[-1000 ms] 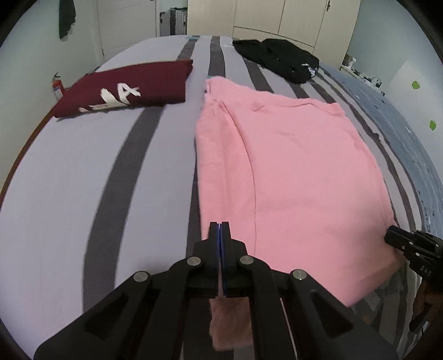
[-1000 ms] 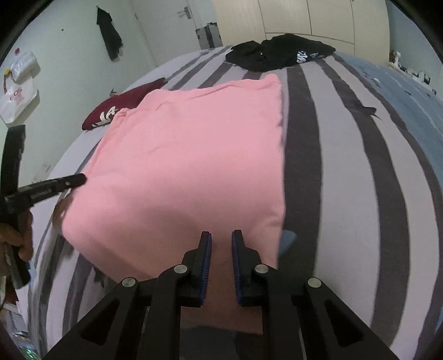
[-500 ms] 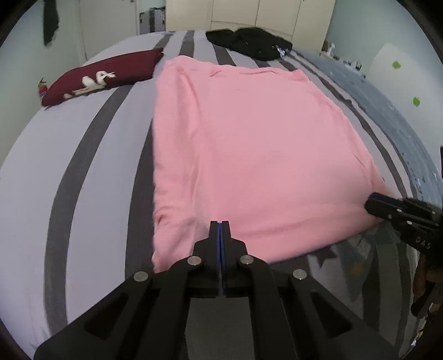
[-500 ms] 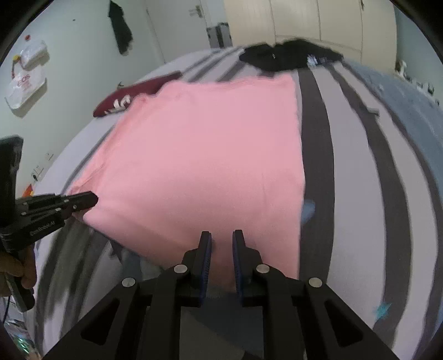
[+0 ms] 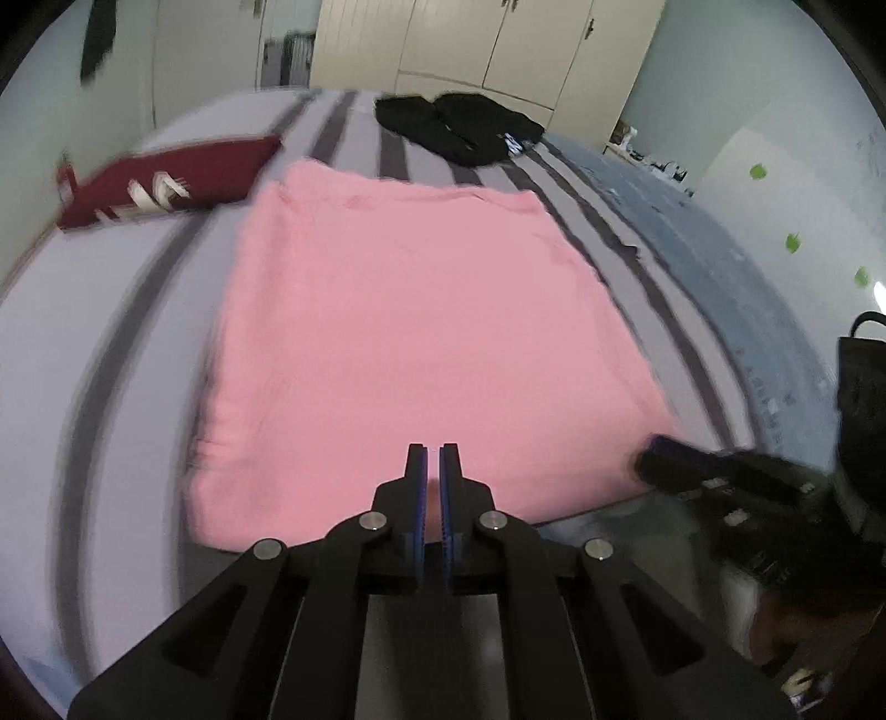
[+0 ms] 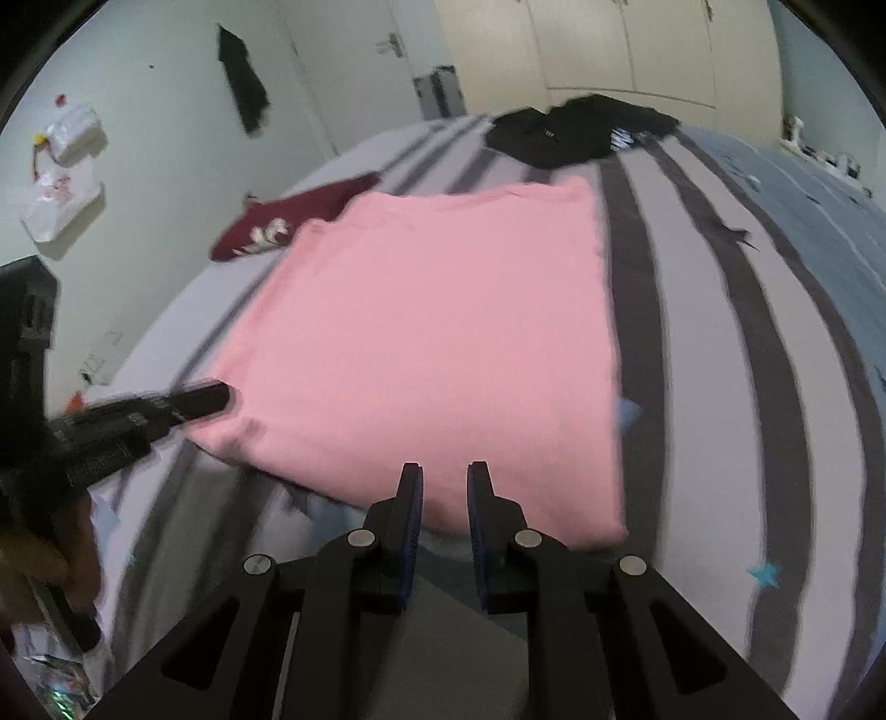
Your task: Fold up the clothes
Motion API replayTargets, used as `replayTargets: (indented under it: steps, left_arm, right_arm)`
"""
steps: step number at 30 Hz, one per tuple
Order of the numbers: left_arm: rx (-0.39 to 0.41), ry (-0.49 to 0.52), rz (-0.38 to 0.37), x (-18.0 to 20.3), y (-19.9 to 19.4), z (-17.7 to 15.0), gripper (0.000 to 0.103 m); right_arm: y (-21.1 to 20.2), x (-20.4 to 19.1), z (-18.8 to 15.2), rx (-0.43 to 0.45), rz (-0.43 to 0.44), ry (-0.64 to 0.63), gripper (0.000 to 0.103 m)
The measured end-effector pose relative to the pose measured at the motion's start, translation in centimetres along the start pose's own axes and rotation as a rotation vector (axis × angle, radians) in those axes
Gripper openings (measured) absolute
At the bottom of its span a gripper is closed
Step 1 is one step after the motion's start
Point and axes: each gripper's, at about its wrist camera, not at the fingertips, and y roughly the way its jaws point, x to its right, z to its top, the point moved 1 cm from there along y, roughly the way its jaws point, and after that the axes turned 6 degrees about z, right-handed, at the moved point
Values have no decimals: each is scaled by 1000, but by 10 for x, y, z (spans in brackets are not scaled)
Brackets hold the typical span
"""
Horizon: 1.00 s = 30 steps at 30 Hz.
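A pink garment (image 5: 415, 332) (image 6: 443, 332) lies flat as a smooth rectangle on the striped bed (image 5: 99, 360) (image 6: 692, 387). My left gripper (image 5: 433, 446) hovers over the middle of its near edge. Its jaws are together except for a thin slit, and no cloth is pinched. In the right wrist view, the left gripper (image 6: 205, 399) points at the garment's near left corner. My right gripper (image 6: 446, 468) hangs over the near edge farther right, jaws a little apart with only the cloth behind showing between them. In the left wrist view, the right gripper (image 5: 659, 459) sits by the near right corner.
A folded maroon garment (image 5: 166, 177) (image 6: 299, 221) lies at the far left of the bed. Black clothes (image 5: 459, 124) (image 6: 576, 133) are piled at the far end. A blue blanket (image 5: 692, 232) covers the bed's right side. Wardrobe doors (image 5: 498, 44) stand behind.
Both grippers have drawn back toward the bed's near edge, so the whole pink garment now lies ahead of them. The left jaws now show a thin slit.
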Motion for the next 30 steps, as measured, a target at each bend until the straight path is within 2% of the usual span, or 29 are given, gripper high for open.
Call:
replayTargets:
  steps: [1,3,5,7,8,10,15,18,21,24,30]
  left_arm:
    - [-11,-5,-10,6,8,-2,2]
    - [-17,30,18,14,19,-6,2]
    - [-28,32,29,9,28,-11,2]
    - [-45,14,4,-4,27,-10,2]
    - [-52,8,0,-10,25,-9,2]
    - [-30,6,40,-20,12,-1,2]
    - [-3,-40,156,-64,9,5,2]
    - [-23,-41,141,-71,21,1,2]
    - [-17,-50,163,-66,11,22,2]
    - [62,-20,182,-65,6,55,2]
    - [107,38,216,-76,51,128,2]
  right_arm:
    - [5,-4,3,5,10,-3,15]
    - [13,-6,7,11,5,-7,15]
    - [21,2,8,5,-20,13,15]
    - [27,17,5,-13,-45,30,15]
    - [29,26,2,-23,-57,36,11]
    - [23,40,3,-26,-64,19,2]
    - [9,64,6,-24,-93,13,2]
    - [11,70,3,-35,-92,25,2]
    - [7,72,15,-21,-102,33,4]
    - [0,73,36,6,-118,41,8]
    - [32,72,100,59,-100,-64,8]
